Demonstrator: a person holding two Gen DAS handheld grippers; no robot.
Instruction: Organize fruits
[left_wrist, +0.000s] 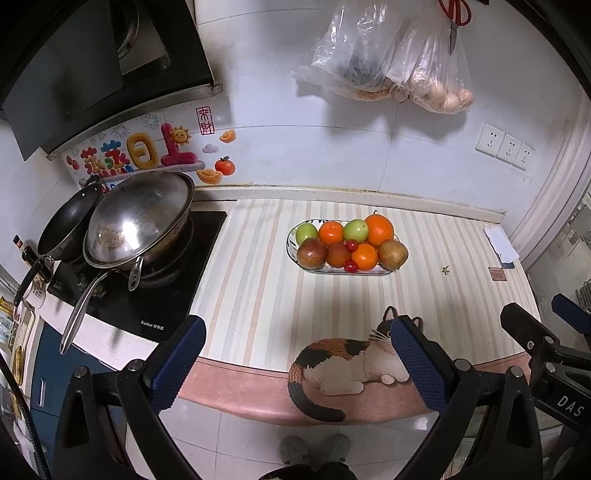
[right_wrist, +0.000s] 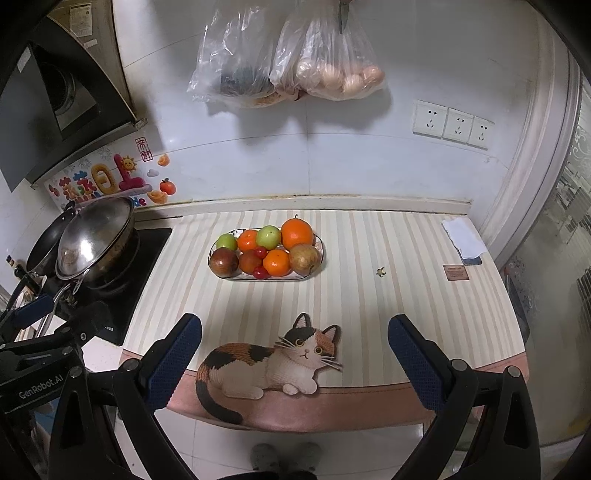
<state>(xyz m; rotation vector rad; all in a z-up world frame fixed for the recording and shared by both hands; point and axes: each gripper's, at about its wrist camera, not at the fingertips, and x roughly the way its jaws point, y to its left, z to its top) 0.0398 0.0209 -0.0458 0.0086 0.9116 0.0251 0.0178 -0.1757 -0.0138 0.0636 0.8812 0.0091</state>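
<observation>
While both hand-held grippers, left and right, hover wide open and empty, that heaped plate worries me: nudge one fruit, the cherry tomatoes roll.

A home kitchen: at far left a gas hob carries a lidded wok and a black frying pan under a dark extractor hood. White wall tiles bear a festive sticker (Chinese characters), three sockets and hanging plastic bags of food.

black gripper frames, silver screws, blue textured finger pads
</observation>
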